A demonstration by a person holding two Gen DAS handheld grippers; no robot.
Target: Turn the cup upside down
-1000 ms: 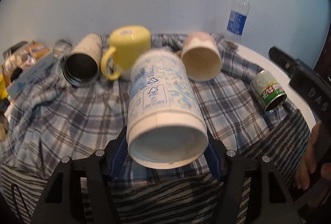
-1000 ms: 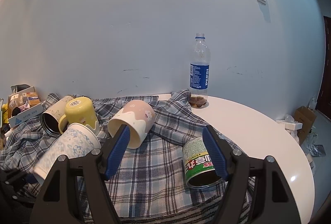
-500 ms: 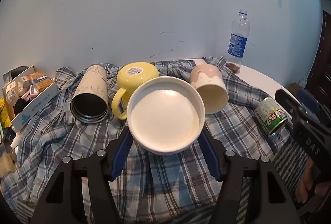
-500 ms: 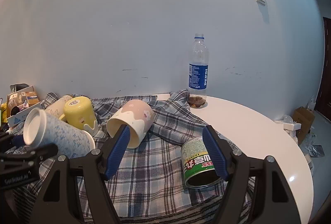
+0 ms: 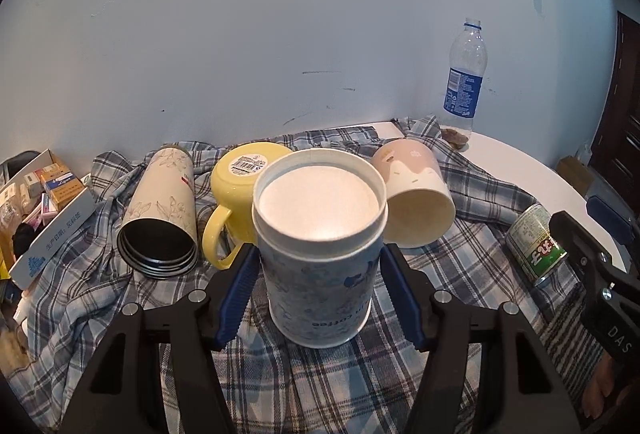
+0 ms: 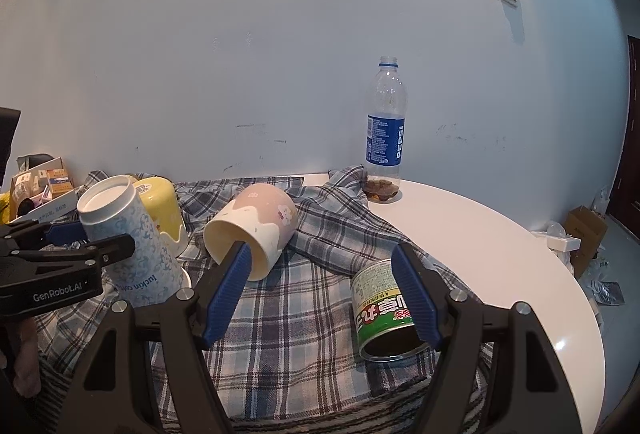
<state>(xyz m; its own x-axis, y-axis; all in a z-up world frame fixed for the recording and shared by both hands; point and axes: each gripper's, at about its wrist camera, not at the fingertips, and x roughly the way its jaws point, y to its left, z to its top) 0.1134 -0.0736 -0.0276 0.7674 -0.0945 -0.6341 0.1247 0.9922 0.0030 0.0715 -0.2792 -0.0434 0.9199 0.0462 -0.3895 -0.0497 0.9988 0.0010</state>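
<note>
My left gripper [image 5: 318, 266] is shut on a white paper coffee cup with a blue pattern [image 5: 320, 258]. The cup stands upside down, base up, its rim at or on the plaid cloth [image 5: 320, 378]. In the right wrist view the same cup [image 6: 128, 238] leans slightly, held by the left gripper [image 6: 88, 234]. My right gripper [image 6: 324, 274] is open and empty, hovering over the cloth between a pink and cream cup [image 6: 252, 230] lying on its side and a green tin can [image 6: 384, 314] lying on its side.
A yellow mug [image 5: 244, 197] stands upside down behind the paper cup. A beige tumbler [image 5: 160, 209] lies on its side at left. A Pepsi bottle [image 6: 384, 137] stands on the white round table [image 6: 500, 254]. A box of small packets [image 5: 44, 205] is at far left.
My left gripper has turned the paper cup over from lying mouth-toward-camera to base up, and lowered it to the cloth. The right gripper has stayed still.
</note>
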